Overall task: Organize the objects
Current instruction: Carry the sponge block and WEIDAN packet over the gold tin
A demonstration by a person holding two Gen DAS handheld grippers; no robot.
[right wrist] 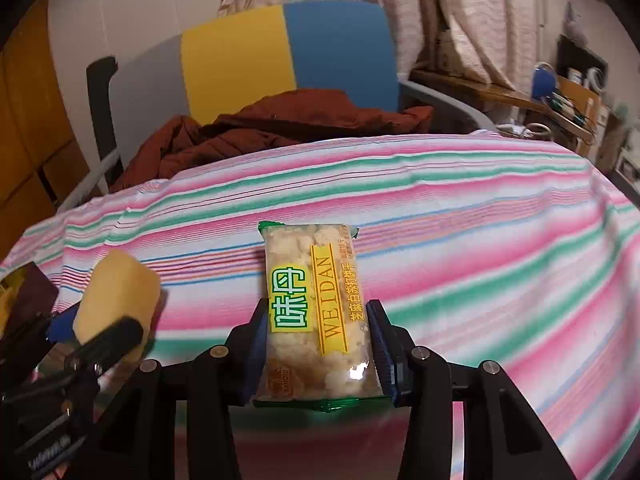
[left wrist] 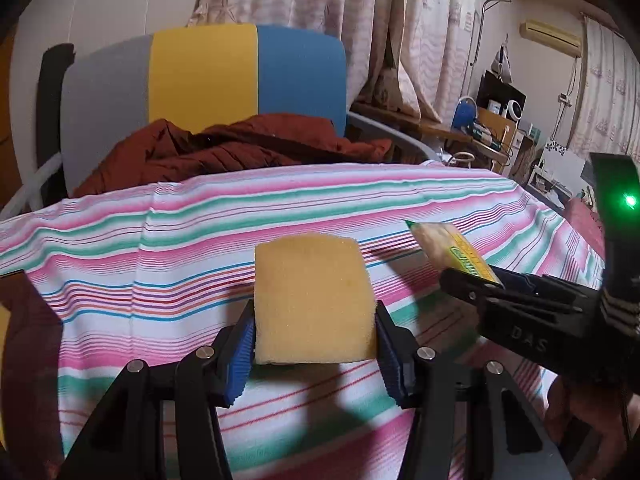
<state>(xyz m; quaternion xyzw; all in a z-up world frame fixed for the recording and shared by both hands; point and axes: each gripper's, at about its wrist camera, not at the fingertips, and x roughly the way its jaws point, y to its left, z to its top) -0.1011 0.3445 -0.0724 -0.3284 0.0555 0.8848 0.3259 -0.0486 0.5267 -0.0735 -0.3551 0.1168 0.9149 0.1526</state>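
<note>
My left gripper [left wrist: 315,334] is shut on a yellow sponge block [left wrist: 312,300], whose sides sit pressed between the blue pads above the striped cloth [left wrist: 160,248]. My right gripper [right wrist: 318,344] is shut on a clear snack packet [right wrist: 316,312] with yellow and green print, held lengthwise between its blue pads. In the left wrist view the right gripper [left wrist: 476,284] comes in from the right, the snack packet [left wrist: 448,246] sticking out of it beside the sponge. In the right wrist view the sponge [right wrist: 116,300] and the left gripper [right wrist: 92,332] show at lower left.
A pink, green and white striped cloth [right wrist: 480,220] covers the surface. Behind it stands a grey, yellow and blue chair [left wrist: 200,76] with a rust-red jacket [left wrist: 224,148] heaped on its seat. A cluttered wooden shelf [left wrist: 492,128] lies far right, curtains behind.
</note>
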